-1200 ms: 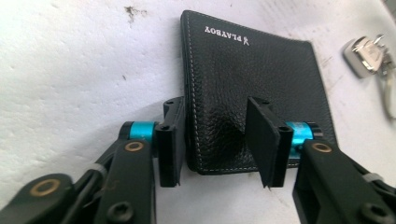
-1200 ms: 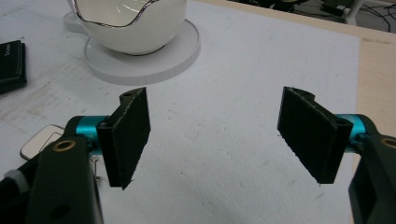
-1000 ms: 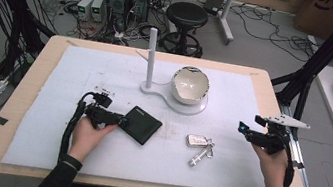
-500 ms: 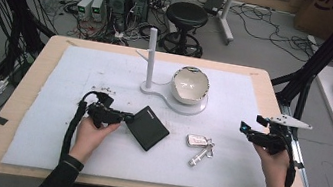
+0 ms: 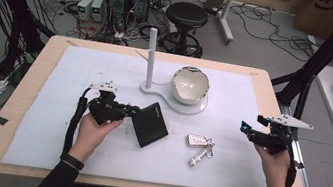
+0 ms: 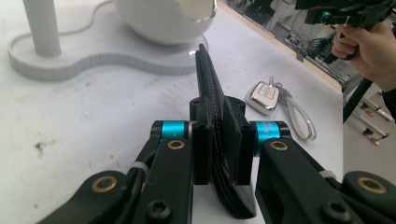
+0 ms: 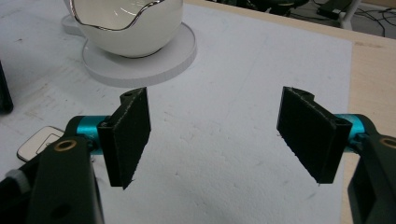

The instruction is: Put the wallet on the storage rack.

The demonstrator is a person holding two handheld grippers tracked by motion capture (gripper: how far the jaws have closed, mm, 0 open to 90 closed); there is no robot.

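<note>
Black wallet (image 5: 149, 124) clamped on edge in left gripper (image 5: 132, 111) near the table's (image 5: 38, 60) middle, jaws just closing, car key (image 5: 200, 145) beside it, right gripper (image 5: 244, 128) gaping empty by right edge.

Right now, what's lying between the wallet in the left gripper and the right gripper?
In the high view, the keys lie on the white mat between the wallet and the right gripper.

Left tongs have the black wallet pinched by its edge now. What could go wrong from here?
1. The left tongs clamp the black wallet only near one edge, so it may swing or slip as it rises.
2. The white bowl on its stand sits just beyond the wallet's far end; a forward swing could knock it.
3. The car key lies close by and could get swept aside.
</note>
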